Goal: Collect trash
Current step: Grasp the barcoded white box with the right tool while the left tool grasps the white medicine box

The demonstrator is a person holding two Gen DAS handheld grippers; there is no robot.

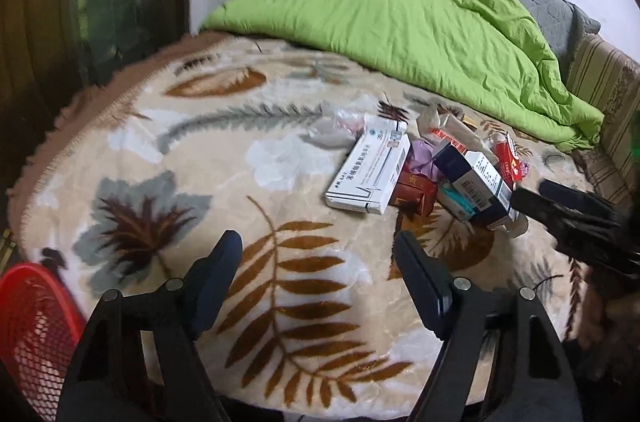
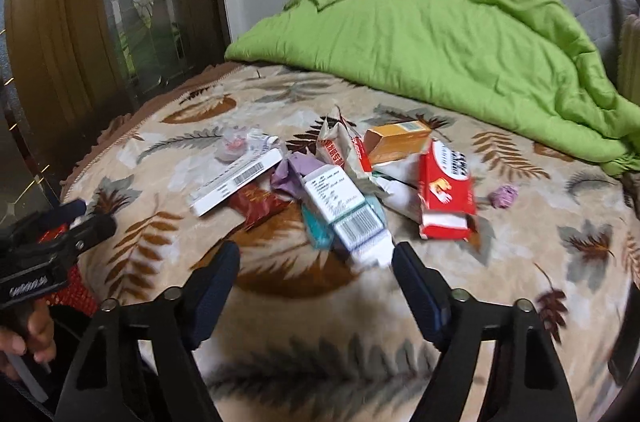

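A heap of trash lies on the leaf-patterned blanket [image 1: 280,282]: a long white medicine box [image 1: 370,174], a dark red packet [image 1: 414,192], a dark blue and white box [image 1: 476,184], a red and white carton [image 2: 446,190], an orange box [image 2: 398,140], purple wrappers [image 2: 296,170] and a clear plastic wrapper [image 2: 236,142]. My left gripper [image 1: 320,254] is open and empty, short of the heap. My right gripper [image 2: 316,262] is open and empty, its jaws just in front of the white barcode box [image 2: 344,210]. It also shows in the left wrist view [image 1: 536,198].
A red mesh basket [image 1: 36,326] stands at the bed's near left edge. A green quilt [image 1: 400,22] is piled at the back of the bed. A wooden door with glass [image 2: 100,14] is at the left. A small purple crumple [image 2: 503,196] lies apart at the right.
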